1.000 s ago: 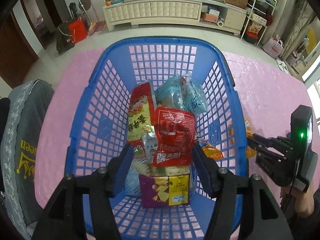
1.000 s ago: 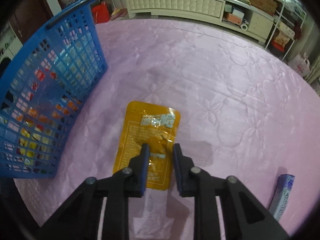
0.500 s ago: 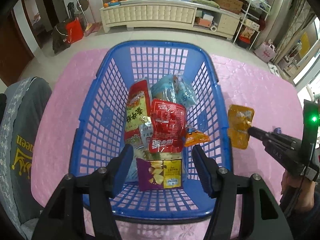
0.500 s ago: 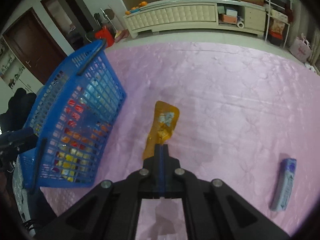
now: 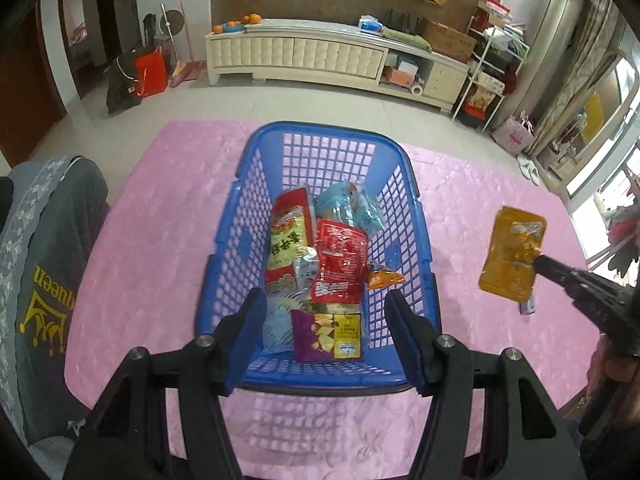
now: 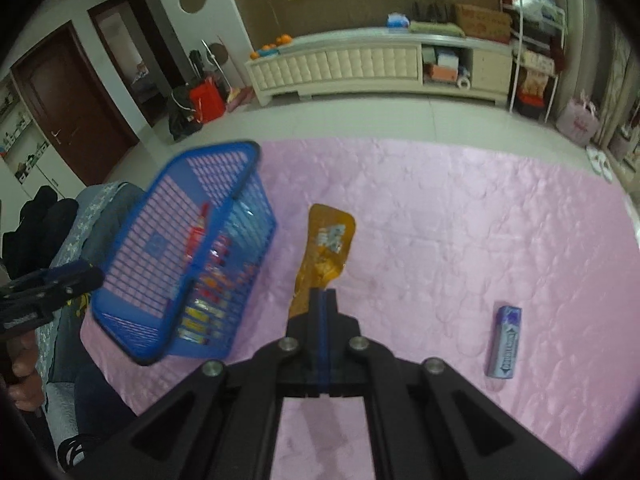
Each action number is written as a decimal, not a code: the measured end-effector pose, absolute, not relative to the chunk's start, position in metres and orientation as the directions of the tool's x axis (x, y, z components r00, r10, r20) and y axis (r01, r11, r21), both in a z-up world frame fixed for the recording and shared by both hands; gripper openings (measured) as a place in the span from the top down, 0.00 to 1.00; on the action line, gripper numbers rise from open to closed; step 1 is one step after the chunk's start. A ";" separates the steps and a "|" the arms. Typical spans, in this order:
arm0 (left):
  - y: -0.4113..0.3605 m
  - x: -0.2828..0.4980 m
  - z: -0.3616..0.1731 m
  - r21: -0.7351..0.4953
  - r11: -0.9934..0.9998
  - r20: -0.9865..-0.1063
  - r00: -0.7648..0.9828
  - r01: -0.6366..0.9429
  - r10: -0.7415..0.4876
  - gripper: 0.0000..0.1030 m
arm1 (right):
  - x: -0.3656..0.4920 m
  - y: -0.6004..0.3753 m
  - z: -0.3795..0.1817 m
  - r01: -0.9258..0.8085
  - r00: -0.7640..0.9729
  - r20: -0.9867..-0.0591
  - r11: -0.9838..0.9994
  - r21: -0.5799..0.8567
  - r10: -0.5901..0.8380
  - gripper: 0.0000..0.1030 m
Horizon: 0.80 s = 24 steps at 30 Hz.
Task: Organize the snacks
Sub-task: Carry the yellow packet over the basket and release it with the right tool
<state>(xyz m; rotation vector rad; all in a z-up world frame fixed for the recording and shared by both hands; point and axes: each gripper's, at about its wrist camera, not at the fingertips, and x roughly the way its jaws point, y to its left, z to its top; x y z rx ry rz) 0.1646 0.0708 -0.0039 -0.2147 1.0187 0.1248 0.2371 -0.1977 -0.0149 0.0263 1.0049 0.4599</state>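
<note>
One orange pouch is dangling from the pinched-shut right gripper; blue basket drop's next, left gripper gaping empty.

The left wrist camera looks steeply down along its own tool, close over the near rim of the blue basket. The right wrist camera sits right of the basket, tilted down over its tool. Both views share the pink tabletop, the basket and the far cream cabinet.
</note>
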 end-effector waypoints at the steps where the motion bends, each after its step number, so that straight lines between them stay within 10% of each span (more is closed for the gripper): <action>1: 0.074 0.163 -0.003 -0.118 0.972 -0.855 0.519 -0.203 0.004 0.43 | 0.236 -0.193 -0.009 -0.367 0.456 -0.802 0.902 0.227 0.387 0.99; 24: 0.153 0.129 0.004 -0.172 0.949 -0.818 0.574 -0.264 0.011 0.43 | 0.215 -0.073 0.030 -0.517 0.448 -0.795 0.844 0.143 0.409 0.99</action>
